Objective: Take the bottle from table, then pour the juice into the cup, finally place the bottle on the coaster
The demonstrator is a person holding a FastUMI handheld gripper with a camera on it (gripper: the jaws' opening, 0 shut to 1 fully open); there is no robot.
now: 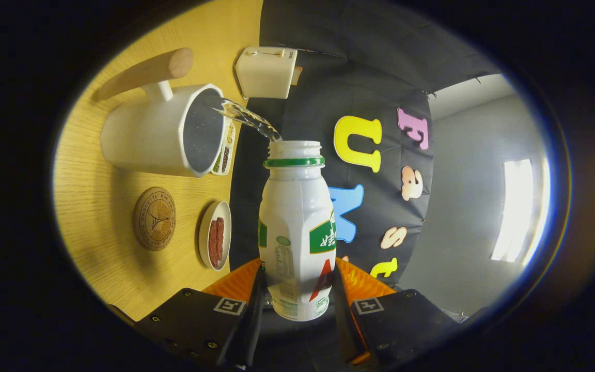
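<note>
My gripper [297, 289] is shut on a white plastic bottle [296, 227] with a green neck ring and no cap, both fingers pressing on its lower body. The bottle is tipped on its side relative to the table, mouth pointing past the fingers. A clear stream of liquid [248, 118] runs from the mouth into the white cup [166, 132], a large mug with a dark inside and a wooden handle [145, 72]. The round cork coaster [154, 218] lies on the wooden table [101, 206] beside the cup, with nothing on it.
A small white dish [215, 235] holding red pieces lies near the coaster. A narrow white tray [226, 150] with small items sits behind the cup. A cream toaster [267, 72] stands at the table's back edge against the black cloth wall.
</note>
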